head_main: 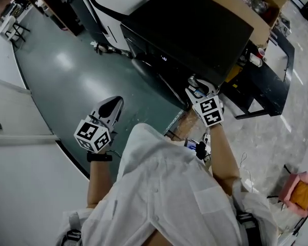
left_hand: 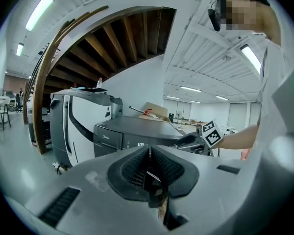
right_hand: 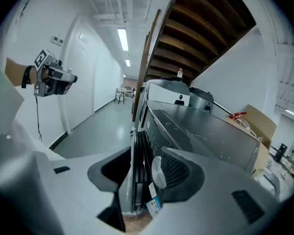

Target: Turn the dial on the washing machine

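The washing machine (head_main: 195, 29) occupies the upper centre of the head view, with its front panel facing lower left.

Hazard: the right gripper (right_hand: 144, 170) straddles the panel edge with its jaws apart. Closing off-centre would likely clamp the panel and slip on rotation.

Pose: the right forearm extends to the machine's front corner, centre right. The left gripper (left_hand: 149, 168), jaws closed on nothing, hangs at lower left over the floor (head_main: 66, 70), well apart.

The dial (right_hand: 158, 172), a silver disc, sits between the right jaws against the right-hand pad.
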Available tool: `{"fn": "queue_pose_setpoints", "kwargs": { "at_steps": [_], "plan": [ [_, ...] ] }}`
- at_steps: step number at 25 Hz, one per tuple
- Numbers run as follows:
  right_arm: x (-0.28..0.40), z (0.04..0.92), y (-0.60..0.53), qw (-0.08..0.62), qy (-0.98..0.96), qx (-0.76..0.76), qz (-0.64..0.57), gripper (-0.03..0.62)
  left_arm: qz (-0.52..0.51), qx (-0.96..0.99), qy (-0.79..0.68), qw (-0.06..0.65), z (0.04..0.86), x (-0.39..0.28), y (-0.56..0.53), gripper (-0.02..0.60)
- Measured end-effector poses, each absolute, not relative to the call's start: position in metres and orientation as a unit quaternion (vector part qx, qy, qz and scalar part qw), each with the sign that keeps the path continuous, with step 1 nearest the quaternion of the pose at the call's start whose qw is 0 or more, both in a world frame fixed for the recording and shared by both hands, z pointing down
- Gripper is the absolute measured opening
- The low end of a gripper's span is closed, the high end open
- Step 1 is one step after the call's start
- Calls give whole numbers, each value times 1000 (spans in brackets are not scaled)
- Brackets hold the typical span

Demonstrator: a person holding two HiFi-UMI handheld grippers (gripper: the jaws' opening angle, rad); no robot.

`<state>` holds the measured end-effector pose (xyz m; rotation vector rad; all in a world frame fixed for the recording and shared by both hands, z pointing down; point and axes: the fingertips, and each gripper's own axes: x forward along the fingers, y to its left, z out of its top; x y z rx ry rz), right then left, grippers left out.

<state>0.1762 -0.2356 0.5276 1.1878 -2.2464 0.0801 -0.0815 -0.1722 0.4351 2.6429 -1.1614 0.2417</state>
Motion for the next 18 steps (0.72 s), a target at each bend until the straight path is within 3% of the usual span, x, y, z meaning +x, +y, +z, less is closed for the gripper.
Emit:
{"fn": "queue_pose_setpoints", "kwargs": {
  "at_steps": [9,18],
  "plan": [
    [172,556,-256,388,-823,415,-32,191,87,903,-399,135,444,-74,-180,21],
    [186,554,-248,367,-812,455,-9,193,88,913,-374,136,449,-63,-193,21]
  ]
}}
